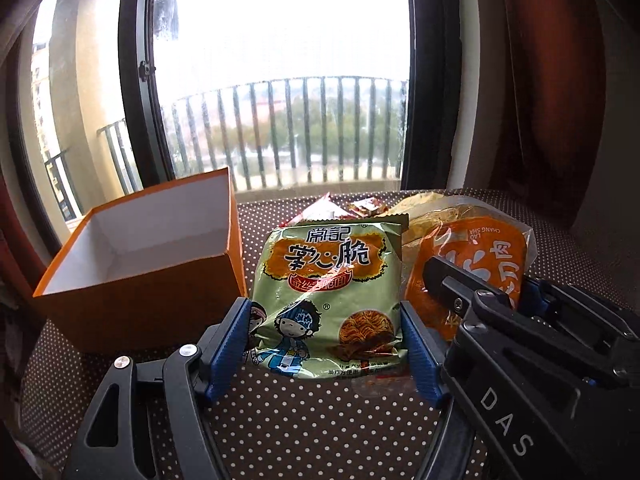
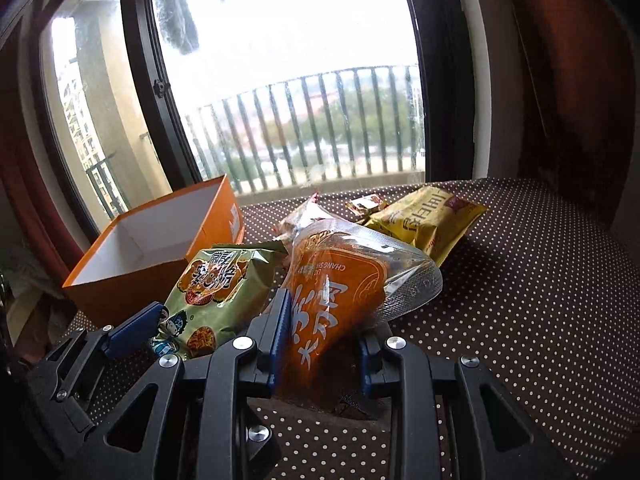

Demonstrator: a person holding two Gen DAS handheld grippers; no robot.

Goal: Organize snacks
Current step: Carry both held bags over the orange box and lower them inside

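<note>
While our left gripper (image 1: 324,344) is clamping the green noodle packet (image 1: 326,284) at lower centre, our right gripper (image 2: 320,344) is pinching the orange pouch (image 2: 332,300) — orange box (image 1: 132,264) sitting open at left.

The orange box (image 1: 140,264) stands open-topped left of the crowded snack pile (image 2: 360,236); bare dotted cloth (image 2: 540,300) lies right

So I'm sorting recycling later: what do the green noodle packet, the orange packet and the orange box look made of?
Green noodle packet: thin glossy plastic film, crinkled with glare streaks. Orange packet: clear shiny plastic, see-through at its ribbed sealed edge, orange print. Orange box: probably matte cardboard, with stiff straight walls and a plain white inside.
</note>
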